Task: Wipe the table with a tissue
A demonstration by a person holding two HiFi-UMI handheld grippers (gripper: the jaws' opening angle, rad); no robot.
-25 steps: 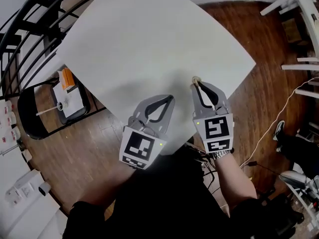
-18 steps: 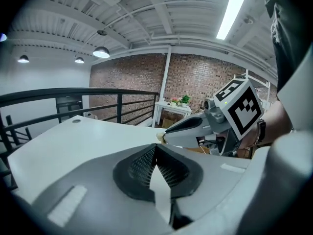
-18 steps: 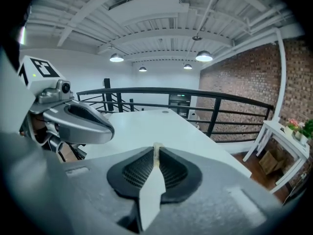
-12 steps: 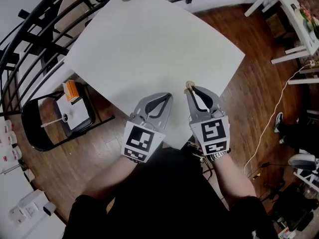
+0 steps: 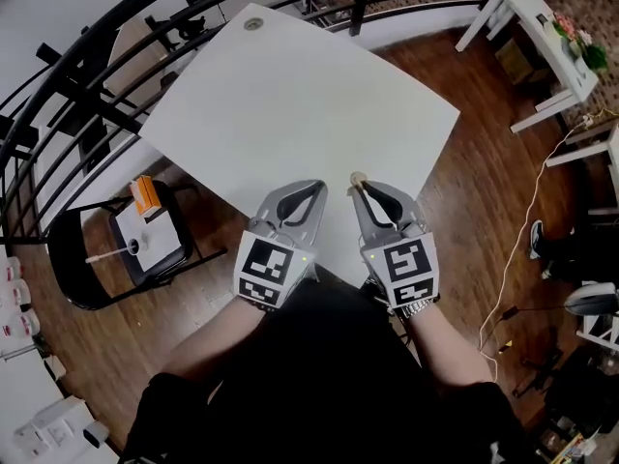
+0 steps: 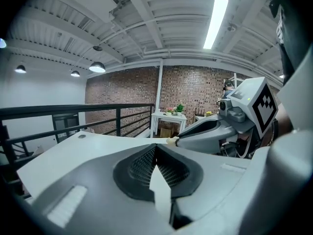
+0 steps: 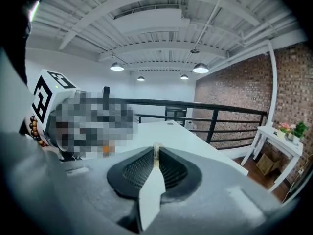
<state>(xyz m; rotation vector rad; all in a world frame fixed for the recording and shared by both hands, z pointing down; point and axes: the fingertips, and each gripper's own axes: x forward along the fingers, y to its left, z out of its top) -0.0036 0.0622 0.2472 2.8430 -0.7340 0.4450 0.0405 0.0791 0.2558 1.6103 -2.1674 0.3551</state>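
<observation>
The white table (image 5: 290, 95) fills the middle of the head view. Both grippers hover side by side over its near corner. My right gripper (image 5: 357, 185) is shut on a small beige wad of tissue (image 5: 357, 177), which pokes out at its tip. In the right gripper view the tissue (image 7: 156, 146) shows as a thin cream sliver between the closed jaws. My left gripper (image 5: 318, 188) is shut with nothing in it, and its jaws meet in the left gripper view (image 6: 155, 147). That view also shows the tissue (image 6: 171, 141) at the right gripper's tip.
A round grommet (image 5: 254, 23) sits at the table's far corner. A black railing (image 5: 87, 75) runs behind and to the left. A black chair (image 5: 116, 249) holding papers and an orange box (image 5: 145, 193) stands at the left. A white side table (image 5: 542, 27) and a floor cable (image 5: 513, 278) are at the right.
Both grippers have drawn back together toward the table's near corner. The right gripper kept the tissue, and the left stayed shut.
</observation>
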